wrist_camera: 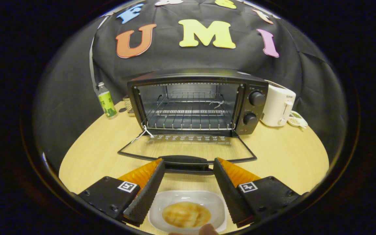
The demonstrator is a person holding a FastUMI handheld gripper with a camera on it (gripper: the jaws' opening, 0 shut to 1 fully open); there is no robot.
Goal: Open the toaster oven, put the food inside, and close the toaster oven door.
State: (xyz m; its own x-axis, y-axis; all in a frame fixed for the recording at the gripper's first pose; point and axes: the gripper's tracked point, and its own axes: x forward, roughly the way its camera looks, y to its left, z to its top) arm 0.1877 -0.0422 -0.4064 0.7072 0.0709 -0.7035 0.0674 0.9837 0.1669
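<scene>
While spread wide, gripper (188, 164) above plated food (186, 214), toaster oven (197, 101) door down

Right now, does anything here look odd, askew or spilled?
Nothing spilled or askew. White string is tied to the toaster oven rack and door. The door lies fully open. The gripper is open above the dish of food.

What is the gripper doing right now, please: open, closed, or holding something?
Gripper: open, holding nothing; its fingers straddle the white dish of food, below the toaster oven's lowered door.
</scene>
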